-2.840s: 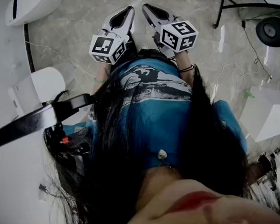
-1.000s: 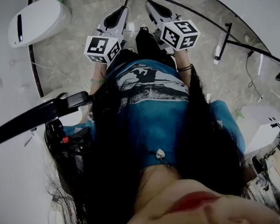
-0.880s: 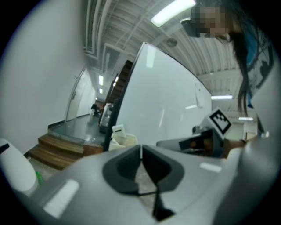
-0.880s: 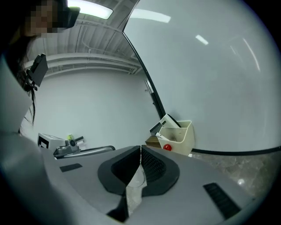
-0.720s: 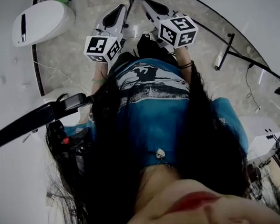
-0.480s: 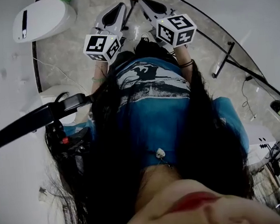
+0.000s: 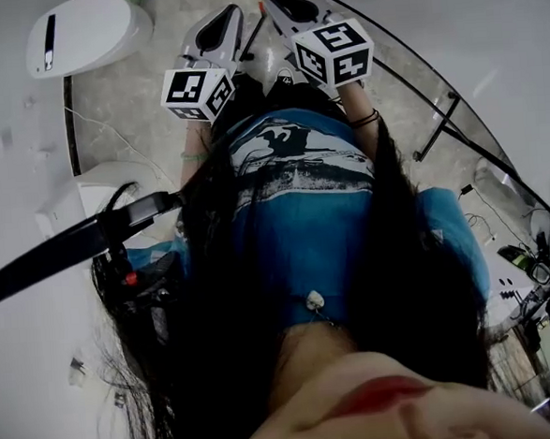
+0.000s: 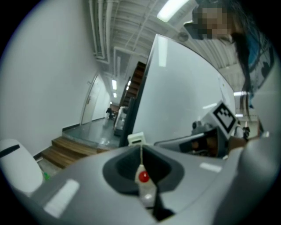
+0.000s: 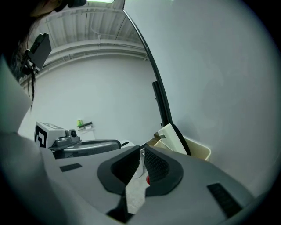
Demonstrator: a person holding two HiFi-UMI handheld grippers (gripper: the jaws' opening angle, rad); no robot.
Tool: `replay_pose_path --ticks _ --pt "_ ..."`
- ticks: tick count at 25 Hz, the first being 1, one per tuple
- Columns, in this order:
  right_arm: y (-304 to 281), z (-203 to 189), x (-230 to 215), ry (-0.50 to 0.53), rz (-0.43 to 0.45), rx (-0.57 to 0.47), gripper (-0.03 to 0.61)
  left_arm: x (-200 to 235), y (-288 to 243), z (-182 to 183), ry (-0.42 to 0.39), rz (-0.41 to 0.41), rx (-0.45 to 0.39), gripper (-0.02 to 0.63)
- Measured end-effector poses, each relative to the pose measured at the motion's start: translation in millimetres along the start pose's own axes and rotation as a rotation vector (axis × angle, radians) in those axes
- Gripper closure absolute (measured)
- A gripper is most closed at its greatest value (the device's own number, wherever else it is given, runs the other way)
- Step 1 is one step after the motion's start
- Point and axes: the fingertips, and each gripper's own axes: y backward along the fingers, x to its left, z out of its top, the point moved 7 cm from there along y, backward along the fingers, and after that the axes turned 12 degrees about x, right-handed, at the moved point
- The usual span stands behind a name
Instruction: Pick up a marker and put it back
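Observation:
No marker shows clearly in any view. In the head view both grippers are held out in front of the person's blue shirt (image 7: 301,193), above a grey stone floor. The left gripper (image 7: 226,18) and the right gripper (image 7: 274,0) point away, side by side. In the left gripper view the left gripper (image 8: 141,151) has its jaws together, and a small white piece with a red spot (image 8: 143,176) shows beyond them. In the right gripper view the right gripper (image 9: 142,154) leaves only a thin slit, with a red spot (image 9: 148,179) behind it. Neither holds anything.
A white rounded machine (image 7: 83,30) stands on the floor at far left. A curved white panel with a black edge (image 7: 405,64) and a black stand leg (image 7: 435,128) run along the right. Wooden steps (image 8: 66,149) lie left; a beige bin (image 9: 193,151) sits by the panel.
The view has swung across the room, bringing the curved panel closer on the right. Both grippers have drifted up in the head view, and the right one now angles left. Both stay shut and empty.

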Motion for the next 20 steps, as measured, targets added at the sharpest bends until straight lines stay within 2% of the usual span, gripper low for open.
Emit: replay_pose_path --ticks 4,7,10,14,20 --pt "5 -1 2 0.045 -0.042 0.021 0.561 -4 -2 1 -0.013 -0.024 0.006 0.612" --pt "-13 8 2 0.047 -0.068 0.044 0.508 16 -9 5 -0.033 -0.070 0.028 0.612" --pt "-36 18 2 0.052 -0.119 0.095 0.490 42 -19 16 -0.038 -0.123 0.036 0.612" --pt "-45 20 -5 0.100 -0.179 0.187 0.477 48 -31 24 -0.052 -0.176 0.048 0.612" --pt "-119 37 -4 0.171 -0.255 0.325 0.476 117 -37 24 -0.045 -0.231 0.074 0.612"
